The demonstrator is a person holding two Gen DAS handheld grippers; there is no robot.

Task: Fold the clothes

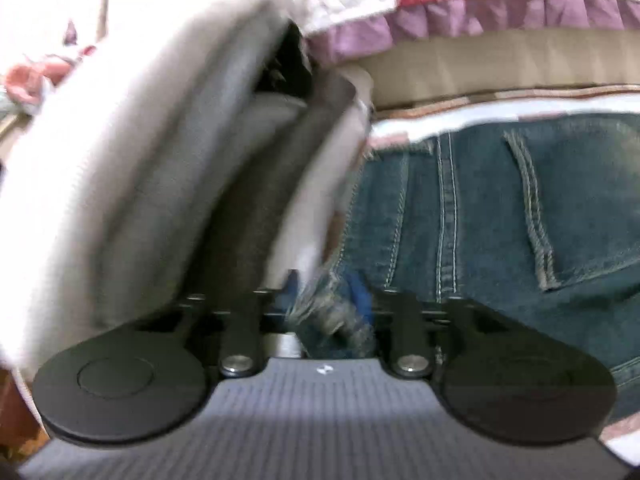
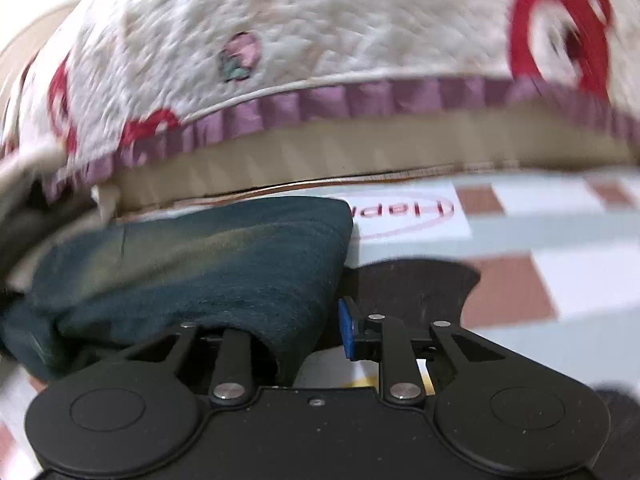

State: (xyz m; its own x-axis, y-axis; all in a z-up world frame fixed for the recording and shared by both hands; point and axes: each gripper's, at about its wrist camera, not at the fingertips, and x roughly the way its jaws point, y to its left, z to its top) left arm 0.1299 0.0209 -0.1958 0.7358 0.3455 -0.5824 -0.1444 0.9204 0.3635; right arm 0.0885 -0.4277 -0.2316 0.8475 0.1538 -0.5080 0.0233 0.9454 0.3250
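Observation:
Blue denim jeans [image 1: 500, 216] lie on the checked sheet, back pocket and seams showing. My left gripper [image 1: 326, 300] is shut on a bunched edge of the jeans, frayed denim pinched between its blue pads. A white and grey padded garment [image 1: 140, 168] hangs blurred over the gripper's left side. In the right wrist view a folded part of the jeans [image 2: 200, 272] drapes over my right gripper's left finger. My right gripper [image 2: 304, 332] stands open, its blue right pad [image 2: 346, 328] bare, denim against the left side.
A quilt with red hearts and a purple frill [image 2: 320, 60] lies across the far side, also in the left wrist view [image 1: 460, 12]. A beige band [image 2: 360, 140] runs below it. The checked brown and white sheet [image 2: 540, 264] extends to the right.

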